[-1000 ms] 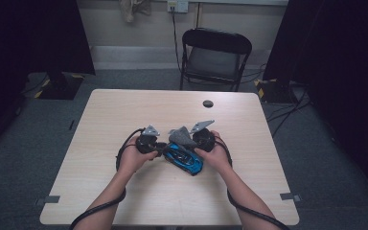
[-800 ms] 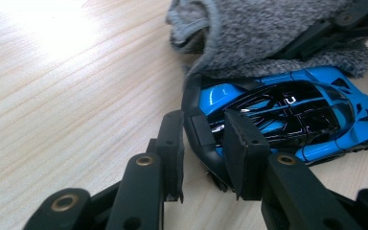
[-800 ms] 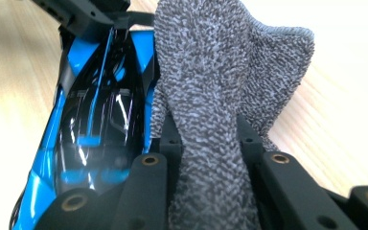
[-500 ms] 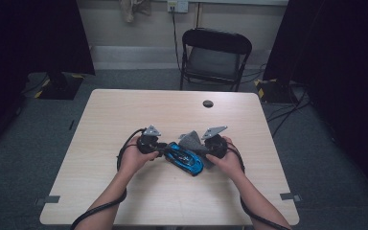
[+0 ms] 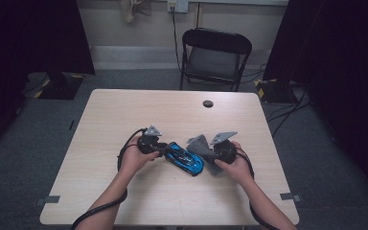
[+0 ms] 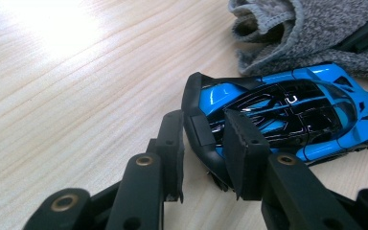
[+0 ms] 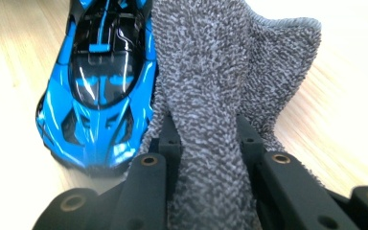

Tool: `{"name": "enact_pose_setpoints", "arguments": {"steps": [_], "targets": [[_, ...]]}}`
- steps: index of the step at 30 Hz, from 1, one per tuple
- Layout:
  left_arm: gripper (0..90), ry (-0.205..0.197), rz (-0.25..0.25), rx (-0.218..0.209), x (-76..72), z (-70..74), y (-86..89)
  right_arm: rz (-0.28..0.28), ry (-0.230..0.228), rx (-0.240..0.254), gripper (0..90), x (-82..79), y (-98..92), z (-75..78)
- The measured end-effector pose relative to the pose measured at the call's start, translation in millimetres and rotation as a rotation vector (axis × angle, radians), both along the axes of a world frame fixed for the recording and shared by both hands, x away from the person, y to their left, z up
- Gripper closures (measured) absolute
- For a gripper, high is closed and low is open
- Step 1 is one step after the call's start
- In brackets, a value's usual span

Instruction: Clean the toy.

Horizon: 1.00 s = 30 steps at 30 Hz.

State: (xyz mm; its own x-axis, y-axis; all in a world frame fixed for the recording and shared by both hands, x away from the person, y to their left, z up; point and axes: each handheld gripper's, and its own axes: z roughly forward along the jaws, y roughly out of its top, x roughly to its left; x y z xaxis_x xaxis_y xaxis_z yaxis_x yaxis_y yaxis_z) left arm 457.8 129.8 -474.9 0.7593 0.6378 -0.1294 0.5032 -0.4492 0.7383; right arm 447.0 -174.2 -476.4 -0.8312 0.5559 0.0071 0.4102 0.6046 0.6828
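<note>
the blue toy car (image 5: 185, 158) lies near the middle of the worktop (image 5: 124, 110), its long axis running diagonally in the high view from upper left to lower right, tail at the left tongs (image 6: 202, 158) and nose toward the right tongs (image 7: 206, 143). the left tongs are clamped on the car's black rear wing. the right tongs are clamped on a bunched grey cloth (image 7: 220, 81) that touches the car's side. compared with a second ago, the right hand (image 5: 237, 165) and cloth have shifted rightward off the car, uncovering more of its roof; the left hand (image 5: 135, 160) is where it was.
</note>
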Motion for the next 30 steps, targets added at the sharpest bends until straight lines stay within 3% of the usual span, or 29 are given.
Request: {"name": "enact_pose_setpoints", "arguments": {"steps": [3, 11, 15, 21, 30], "targets": [[68.9, -0.005, 0.001, 0.005, -0.4, 0.4, -0.9, -0.011, 0.001, -0.009, 72.2, 0.2, -4.0, 2.1], [52.7, 0.013, -0.003, 0.025, 1.7, 2.1, -1.2, -0.021, -0.003, -0.007, 72.2, 5.0, -4.9, 10.3], [40.1, 0.022, 0.025, -0.013, 1.7, 2.6, 0.5, -0.026, 0.002, -0.006, 72.2, 7.5, -3.8, 11.4], [30.5, 0.012, 0.002, -0.030, -2.5, 7.1, 4.7, -0.033, 0.003, -0.001, 72.2, 9.8, -3.5, 15.6], [22.2, -0.012, -0.026, -0.052, -18.3, 20.5, 25.8, -0.043, -0.025, 0.015, 72.2, 14.9, 1.4, 43.6]]}}
